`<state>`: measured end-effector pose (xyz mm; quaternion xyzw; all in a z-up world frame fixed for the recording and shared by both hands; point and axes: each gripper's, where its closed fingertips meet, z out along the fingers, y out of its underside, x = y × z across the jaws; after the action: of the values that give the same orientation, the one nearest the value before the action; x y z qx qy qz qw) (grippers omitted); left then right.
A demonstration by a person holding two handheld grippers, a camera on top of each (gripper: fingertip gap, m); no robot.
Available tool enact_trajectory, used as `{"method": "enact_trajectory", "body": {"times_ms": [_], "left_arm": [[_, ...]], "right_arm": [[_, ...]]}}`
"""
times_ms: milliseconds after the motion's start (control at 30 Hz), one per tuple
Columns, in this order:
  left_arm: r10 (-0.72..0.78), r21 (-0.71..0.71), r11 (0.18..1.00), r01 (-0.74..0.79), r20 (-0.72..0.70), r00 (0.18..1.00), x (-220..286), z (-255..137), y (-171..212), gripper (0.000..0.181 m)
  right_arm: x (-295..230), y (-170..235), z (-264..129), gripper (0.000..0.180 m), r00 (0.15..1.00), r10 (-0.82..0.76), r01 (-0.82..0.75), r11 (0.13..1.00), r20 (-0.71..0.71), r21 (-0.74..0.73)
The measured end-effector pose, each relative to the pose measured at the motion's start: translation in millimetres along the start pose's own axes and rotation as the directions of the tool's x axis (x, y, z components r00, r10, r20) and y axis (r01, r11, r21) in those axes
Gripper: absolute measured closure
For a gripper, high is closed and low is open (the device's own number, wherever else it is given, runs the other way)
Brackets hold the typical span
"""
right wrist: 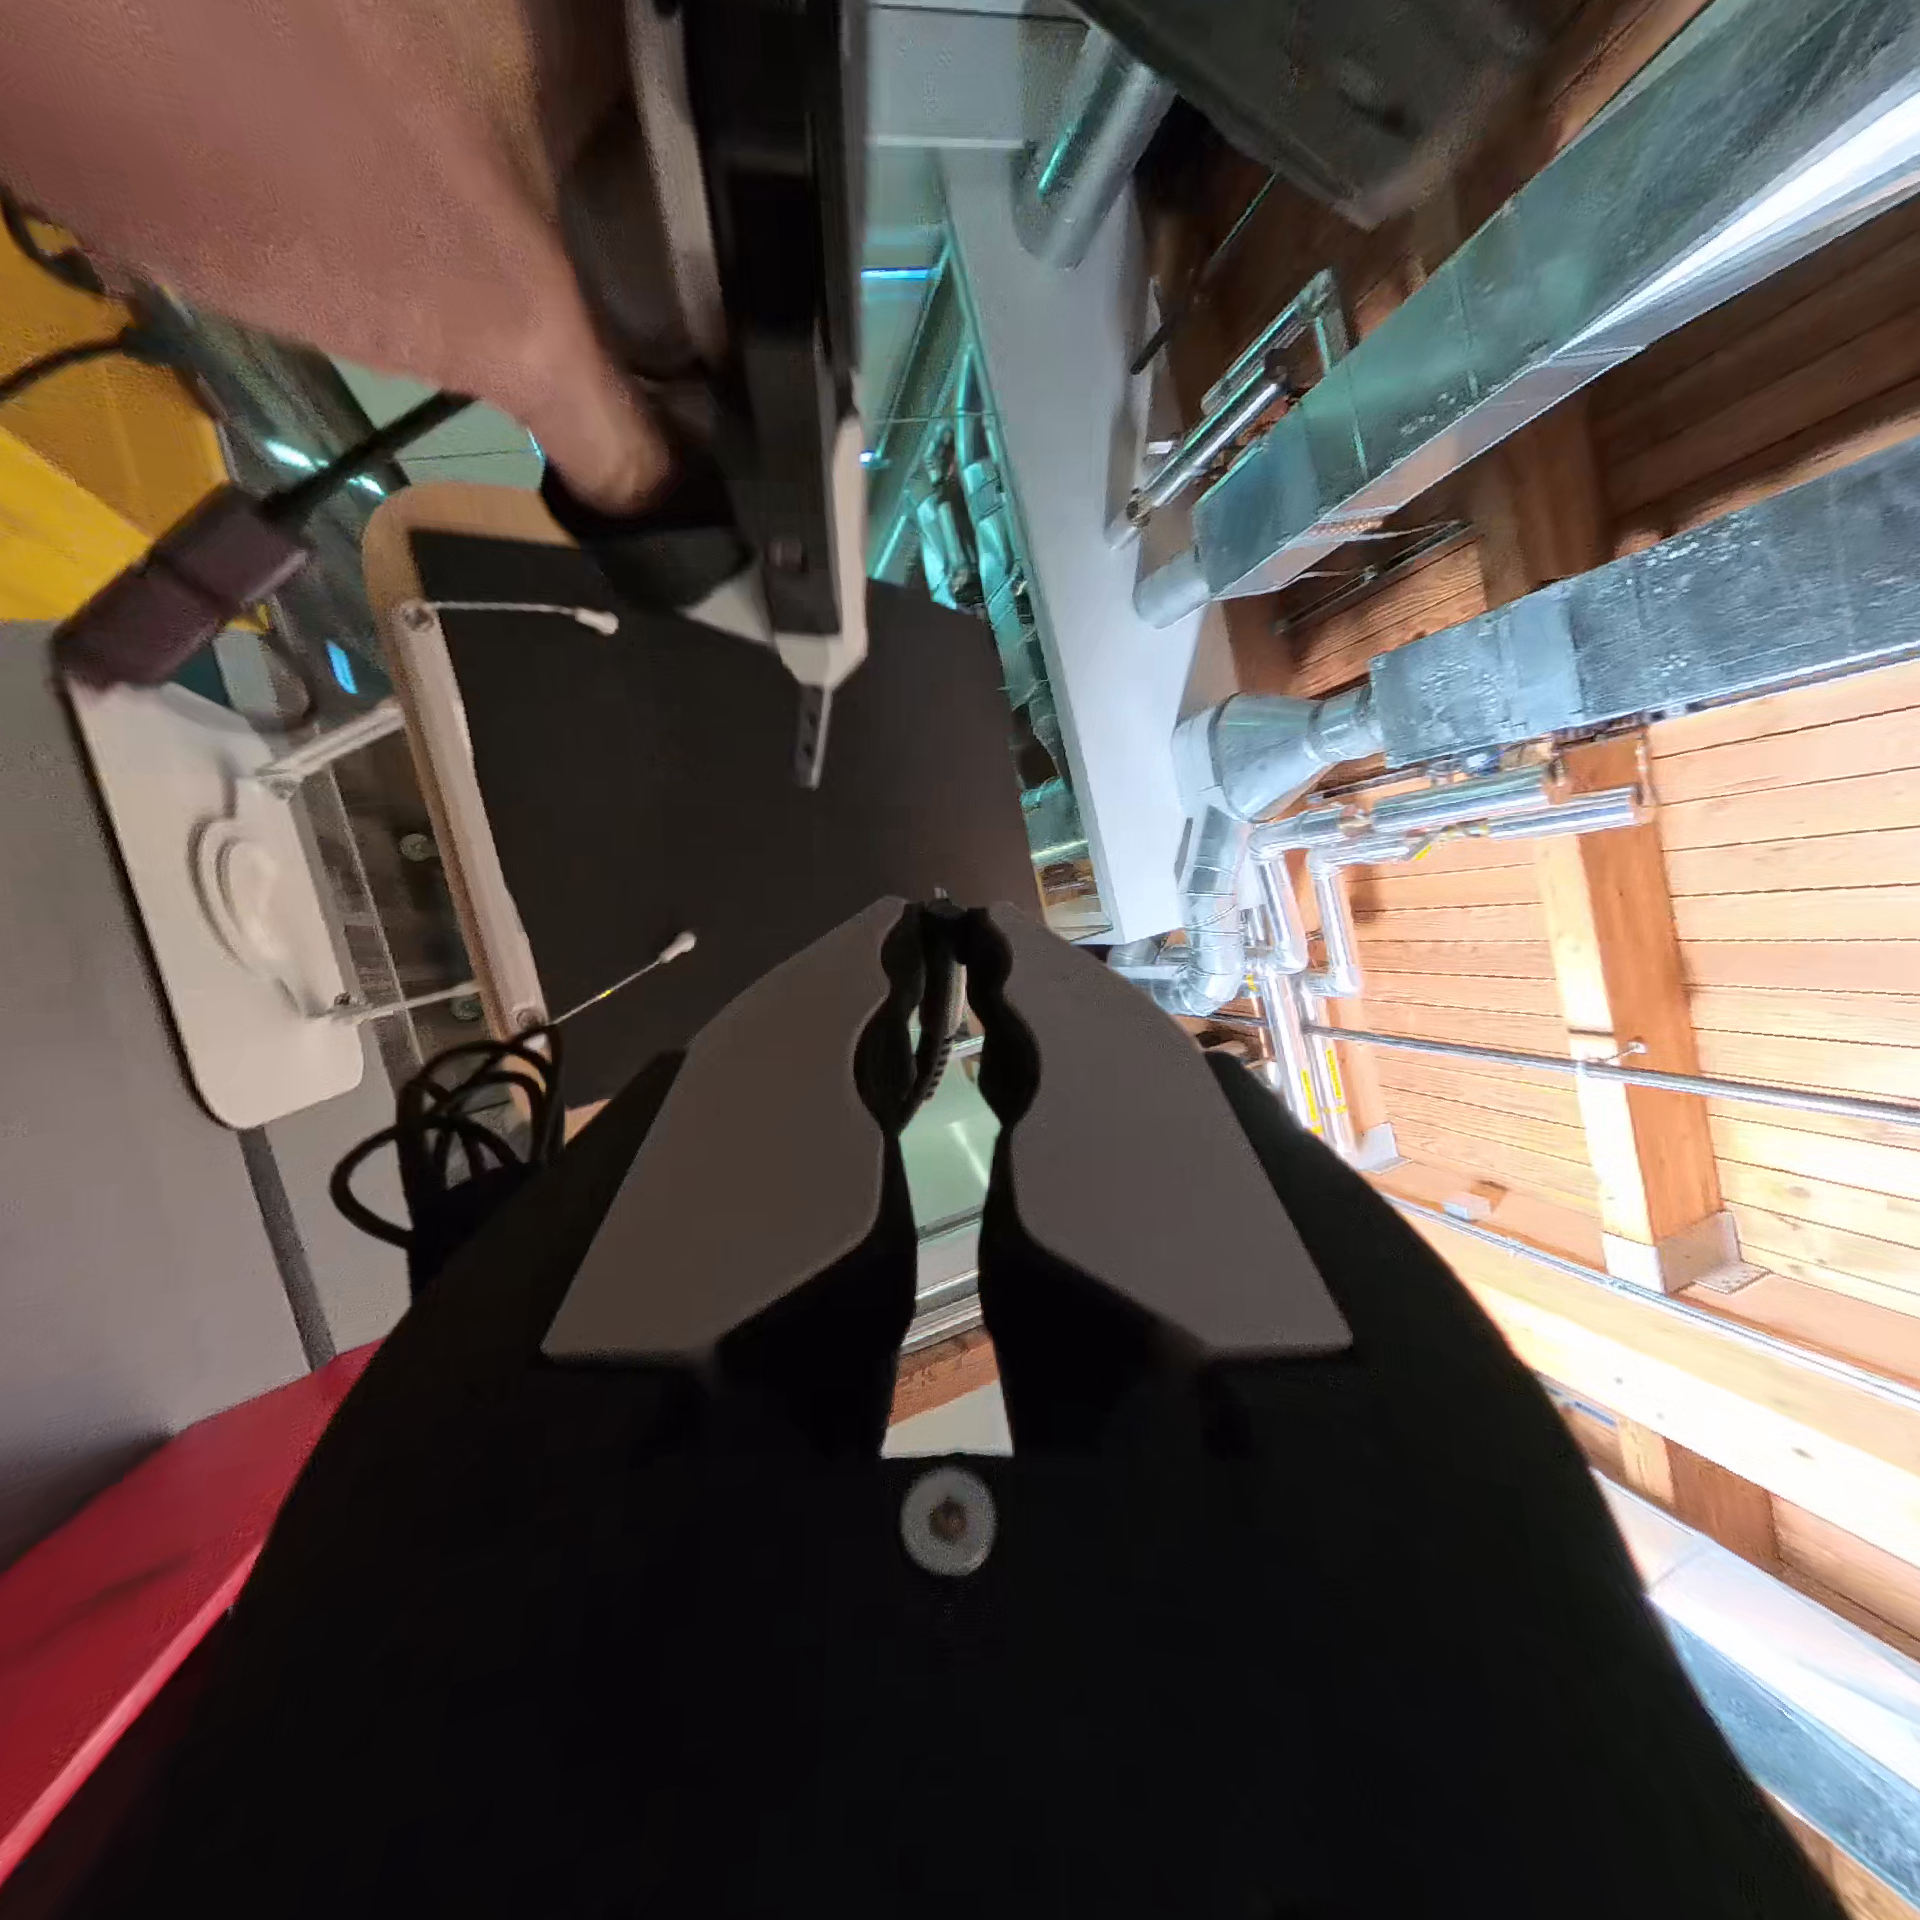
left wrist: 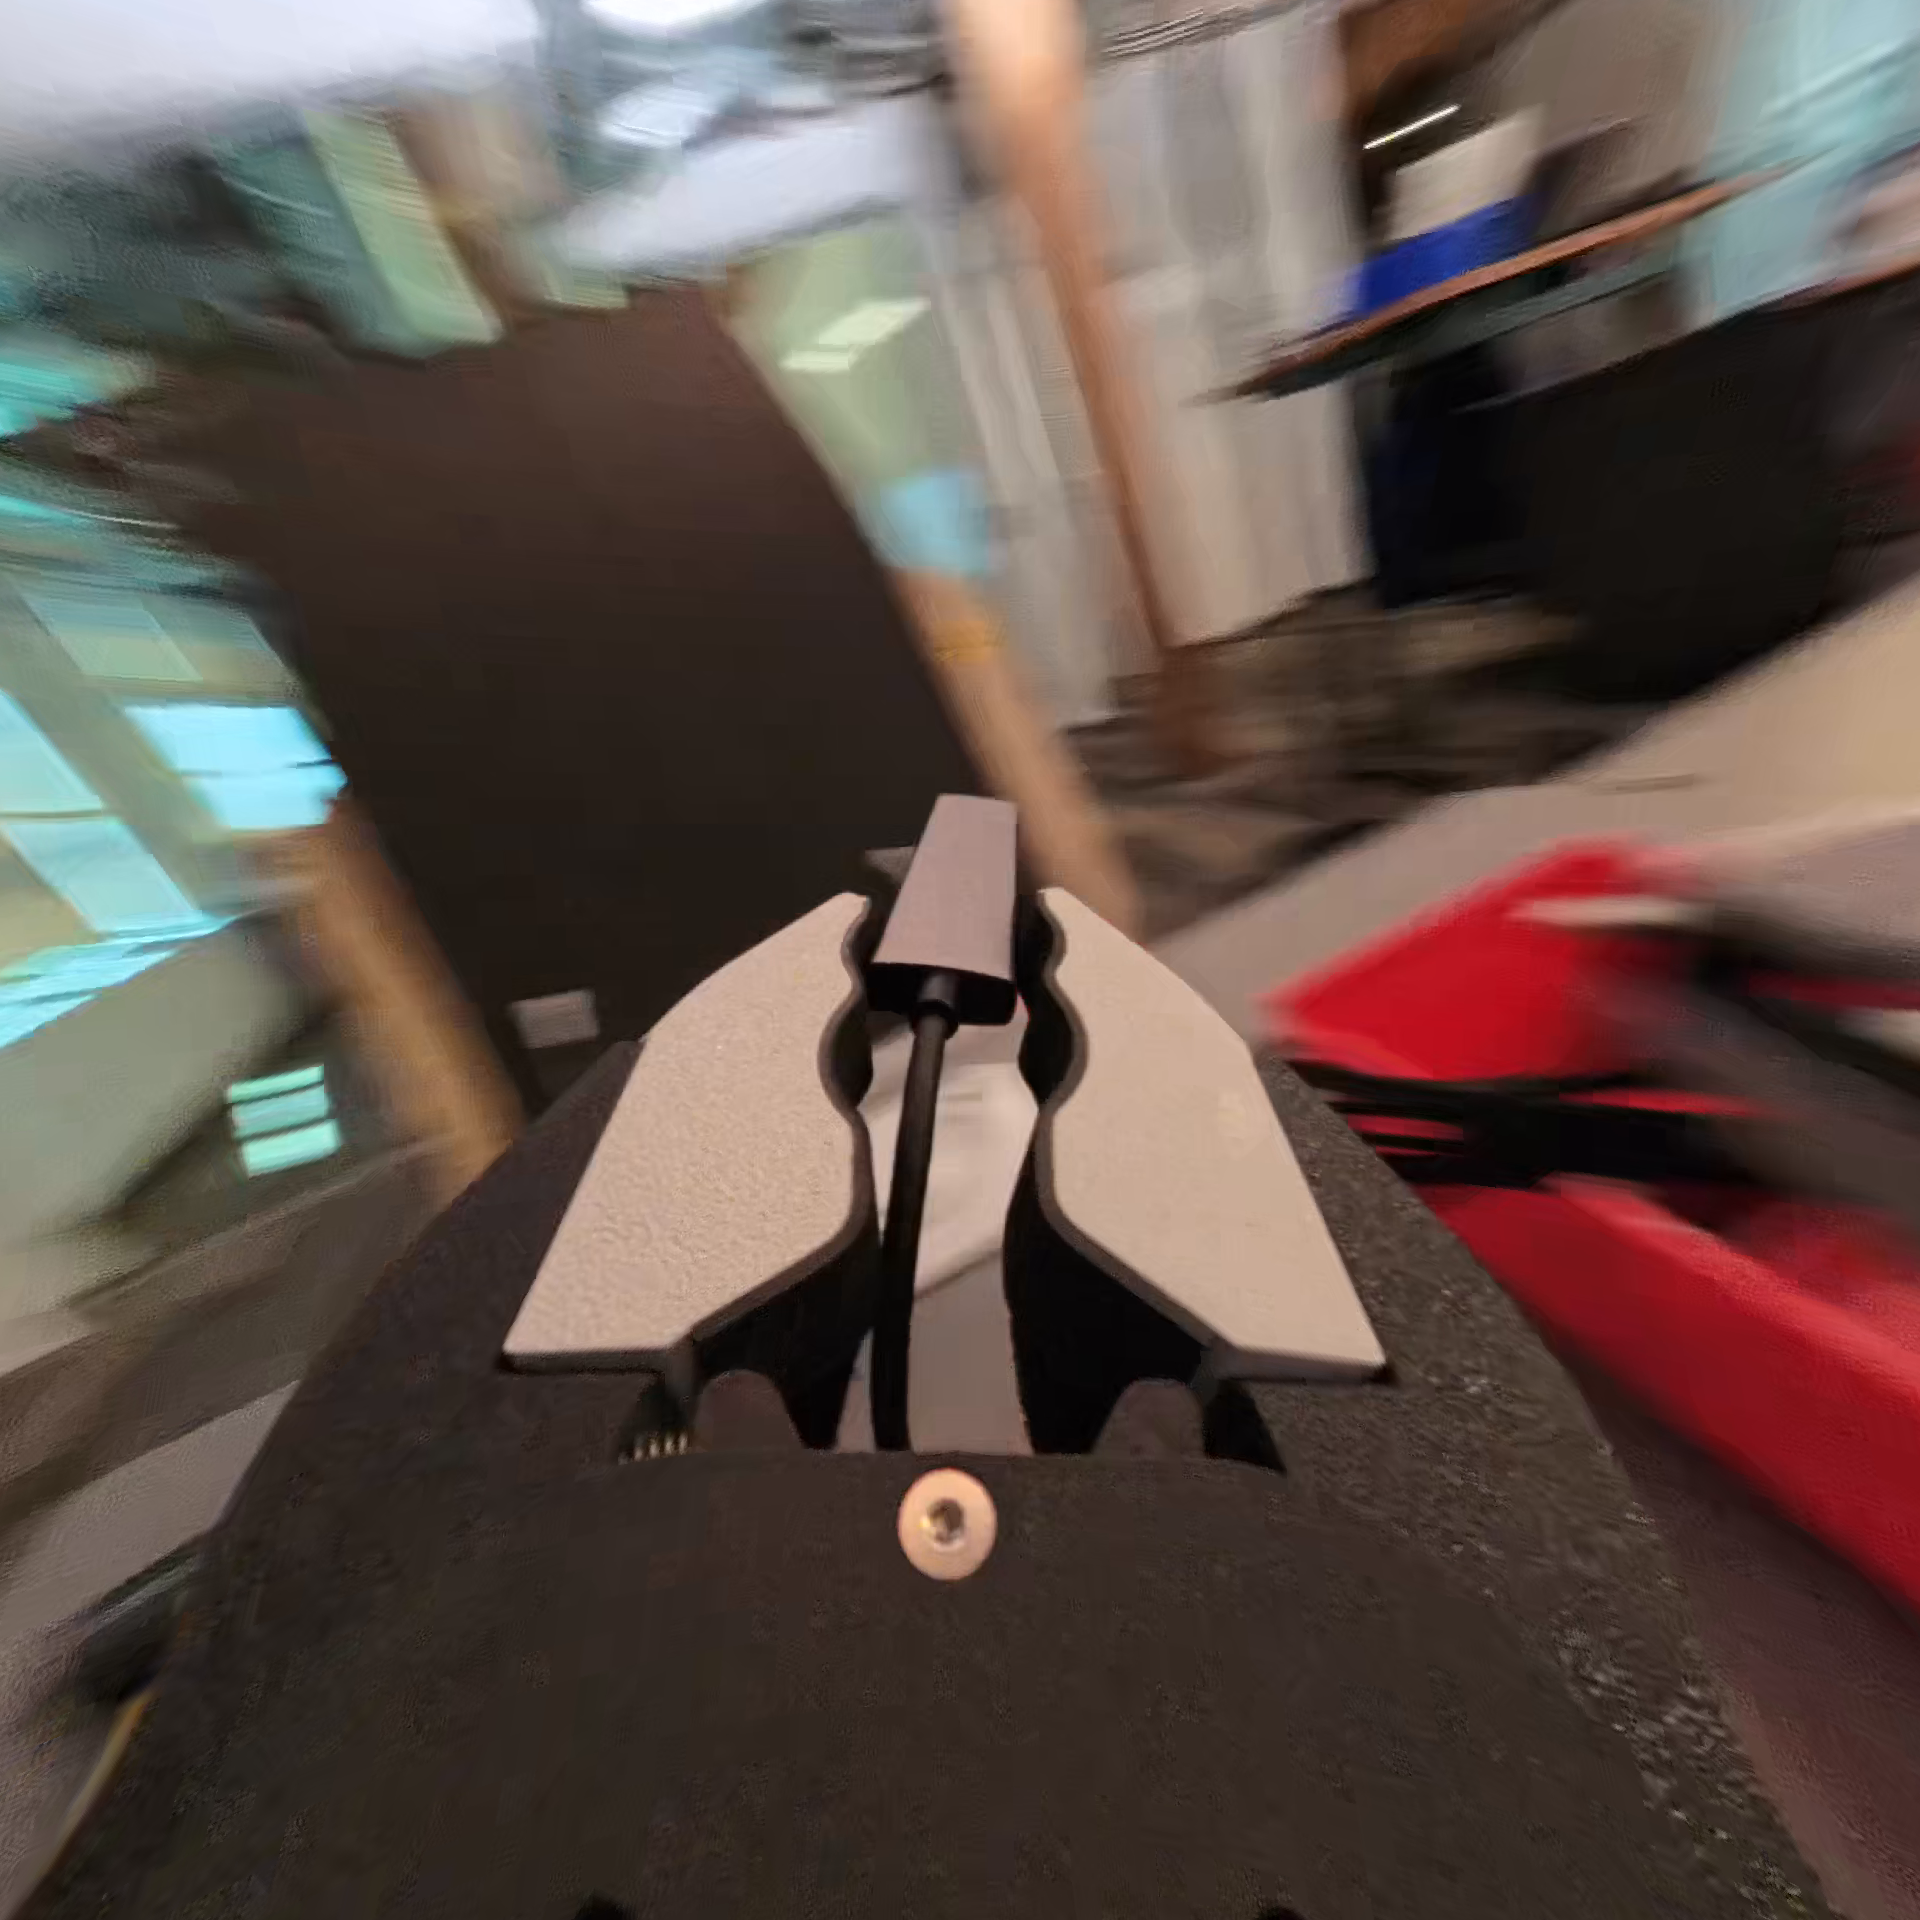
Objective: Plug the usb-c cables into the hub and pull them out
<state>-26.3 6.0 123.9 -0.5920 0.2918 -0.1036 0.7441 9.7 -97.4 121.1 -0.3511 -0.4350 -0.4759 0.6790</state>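
In the left wrist view the left tool (left wrist: 943, 935), with its two pale grey textured fingers (left wrist: 717, 1122), is clenched on a slim dark grey metal hub (left wrist: 951, 894) at the middle of the frame; the hub's black cable (left wrist: 909, 1195) runs back between the fingers toward the camera. Right of the tool lies a red bin (left wrist: 1662, 1195) with black cables across it – blurred by motion. Beyond, a dark brown desk (left wrist: 582, 623) fills the upper middle.

In the right wrist view the right tool (right wrist: 943, 920) pinches a thin black usb-c cable (right wrist: 930, 1023) near its plug at the fingertips, centre frame. At lower left shows a red bin edge (right wrist: 125, 1558), above it a tangle of black cord (right wrist: 457, 1132) – then a dark desk (right wrist: 675, 810). In the upper left a person's hand (right wrist: 364, 229) holds the other tool, its tip pointing downward in the frame
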Motion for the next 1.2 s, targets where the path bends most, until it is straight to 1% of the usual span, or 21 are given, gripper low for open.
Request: {"method": "enact_trajectory", "body": {"times_ms": [33, 67, 100, 133, 200, 233, 300, 367, 433, 500, 533, 600, 633, 733, 767, 833, 900, 1033, 1100, 1167, 1200], "left_arm": [[-0.113, 0.009, 0.993, 0.114, -0.046, 0.992, -17.5, -0.9, -0.7, 0.156], [-0.289, 0.031, 0.951, 0.307, -0.26, 0.922, -14.8, -9.0, -15.3, 0.156], [-0.401, 0.04, 0.888, 0.458, -0.42, 0.814, -15.3, -21.6, -32.8, 0.156], [-0.445, 0.037, 0.855, 0.518, -0.461, 0.768, -21.9, -28.8, -40.8, 0.156], [-0.404, 0.015, 0.886, 0.464, -0.468, 0.786, -23.5, -34.7, -42.9, 0.156], [-0.385, 0.006, 0.897, 0.441, -0.478, 0.789, -20.5, -36.9, -44.1, 0.156], [-0.378, -0.02, 0.902, 0.431, -0.517, 0.768, -10.2, -39.9, -46.5, 0.156], [-0.387, -0.063, 0.901, 0.429, -0.566, 0.728, 3.7, -39.4, -44.7, 0.156], [-0.404, -0.119, 0.901, 0.418, -0.581, 0.707, 12.8, -36.1, -36.9, 0.156], [-0.418, -0.15, 0.896, 0.419, -0.604, 0.678, 19.5, -37.4, -35.5, 0.157], [-0.418, -0.154, 0.894, 0.42, -0.621, 0.663, 22.3, -39.6, -37.3, 0.157], [-0.41, -0.15, 0.896, 0.418, -0.64, 0.65, 25.2, -43.5, -40.8, 0.157], [-0.408, -0.153, 0.898, 0.413, -0.642, 0.649, 26.1, -44.1, -41.0, 0.157], [-0.407, -0.167, 0.9, 0.402, -0.647, 0.645, 30.9, -43.6, -39.6, 0.157], [-0.407, -0.17, 0.901, 0.399, -0.648, 0.644, 32.8, -43.0, -39.0, 0.157], [-0.402, -0.175, 0.905, 0.388, -0.646, 0.649, 35.8, -42.1, -37.5, 0.157], [-0.396, -0.18, 0.91, 0.374, -0.642, 0.656, 37.9, -41.6, -35.9, 0.157], [-0.388, -0.182, 0.915, 0.361, -0.645, 0.658, 41.7, -42.4, -36.3, 0.156], [-0.388, -0.182, 0.914, 0.362, -0.652, 0.651, 43.7, -44.1, -37.9, 0.156], [-0.388, -0.184, 0.913, 0.363, -0.661, 0.642, 46.0, -45.7, -39.5, 0.156], [-0.388, -0.187, 0.914, 0.361, -0.666, 0.637, 47.3, -46.5, -39.7, 0.156]], "right_arm": [[3.1, -3.4, 0.3, 0.171, 1.0, 0.022, -0.022, 1.0, 0.008, 0.001], [0.8, 2.5, 4.0, 0.171, 0.996, 0.064, -0.063, 0.998, 0.055, -0.019], [-2.6, 11.2, 7.8, 0.171, 0.991, 0.096, -0.093, 0.995, 0.094, -0.037], [-4.4, 18.5, 10.1, 0.171, 0.986, 0.124, -0.12, 0.992, 0.109, -0.043], [-10.7, 27.6, 13.1, 0.17, 0.968, 0.179, -0.17, 0.983, 0.176, -0.065], [-9.0, 30.9, 13.7, 0.171, 0.959, 0.219, -0.211, 0.975, 0.182, -0.063], [-7.7, 40.0, 14.4, 0.171, 0.926, 0.296, -0.288, 0.955, 0.233, -0.069], [0.9, 60.8, 13.3, 0.171, 0.898, 0.364, -0.346, 0.931, 0.247, -0.114], [3.2, 77.1, 4.7, 0.171, 0.8, 0.474, -0.44, 0.88, 0.367, -0.179], [9.0, 90.3, -7.7, 0.171, 0.693, 0.564, -0.525, 0.822, 0.45, -0.221], [12.0, 98.8, -12.8, 0.171, 0.656, 0.594, -0.555, 0.798, 0.466, -0.236], [18.6, 119.2, -19.0, 0.171, 0.617, 0.638, -0.595, 0.761, 0.46, -0.259], [19.9, 124.2, -23.0, 0.171, 0.592, 0.648, -0.615, 0.747, 0.479, -0.25], [31.3, 140.4, -30.4, 0.171, 0.526, 0.708, -0.698, 0.676, 0.471, -0.237], [33.7, 143.5, -34.0, 0.171, 0.517, 0.71, -0.706, 0.669, 0.478, -0.23], [49.9, 149.6, -36.9, 0.171, 0.541, 0.72, -0.735, 0.656, 0.435, -0.172], [56.9, 147.9, -43.9, 0.171, 0.52, 0.719, -0.754, 0.64, 0.461, -0.148], [27.2, 151.3, -54.8, 0.171, 0.476, 0.659, -0.685, 0.693, 0.582, -0.225], [7.3, 146.6, -59.8, 0.171, 0.391, 0.639, -0.684, 0.683, 0.662, -0.257], [-12.5, 147.2, -60.5, 0.171, 0.289, 0.649, -0.694, 0.648, 0.704, -0.312], [-22.4, 151.5, -58.7, 0.17, 0.26, 0.656, -0.7, 0.633, 0.708, -0.331]]}}
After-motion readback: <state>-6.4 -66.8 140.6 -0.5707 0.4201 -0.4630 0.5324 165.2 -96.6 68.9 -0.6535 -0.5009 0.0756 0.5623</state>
